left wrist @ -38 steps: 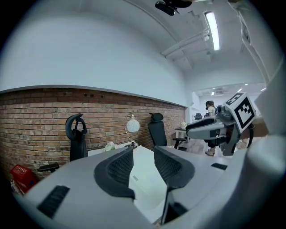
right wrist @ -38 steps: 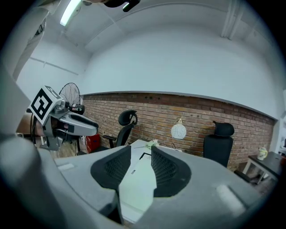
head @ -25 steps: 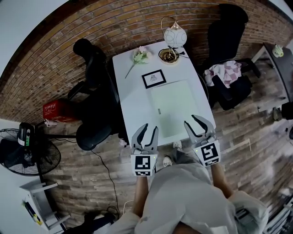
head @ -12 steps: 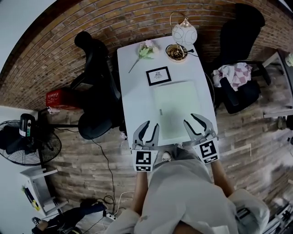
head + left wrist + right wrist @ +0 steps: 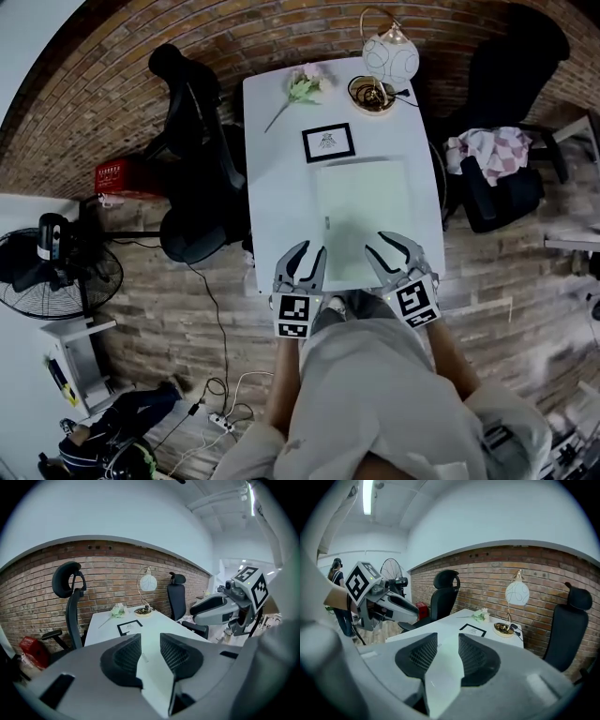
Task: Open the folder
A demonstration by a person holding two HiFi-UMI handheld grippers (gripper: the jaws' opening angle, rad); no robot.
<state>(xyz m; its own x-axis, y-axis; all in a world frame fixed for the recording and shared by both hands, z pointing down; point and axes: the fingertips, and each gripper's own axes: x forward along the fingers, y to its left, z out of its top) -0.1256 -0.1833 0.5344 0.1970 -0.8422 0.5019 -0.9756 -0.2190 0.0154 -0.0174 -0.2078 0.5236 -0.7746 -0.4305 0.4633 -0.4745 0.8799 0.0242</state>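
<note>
Two black chairs flank the long white surface point(image 5: 277, 169). One point(image 5: 192, 141) stands tight against its left edge. The other point(image 5: 506, 159), off the right edge, carries a crumpled checked cloth point(image 5: 492, 150). Wooden floor lies open at the near end, where the person stands.

The folder point(image 5: 364, 211), pale green and closed, lies flat on the near right part of the surface. Its right side runs close to the surface's right edge and its near side close to the near edge. A bare white strip stays free along its left.

A standing fan point(image 5: 56, 277) and a red crate point(image 5: 120, 173) sit on the floor well to the left; what the crate holds cannot be made out.

The left gripper point(image 5: 306, 255) is at the near edge by the folder's near left corner, jaws apart with nothing between them. The right gripper point(image 5: 392, 248) is above the folder's near edge, jaws likewise spread and empty.

At the far end stand a globe lamp point(image 5: 391, 56) and, just before it, a round bowl point(image 5: 372, 94) holding small dark items too small to tell. A black-framed card point(image 5: 328, 142) lies just beyond the folder, and a pale flower point(image 5: 302, 89) lies at the far left.
</note>
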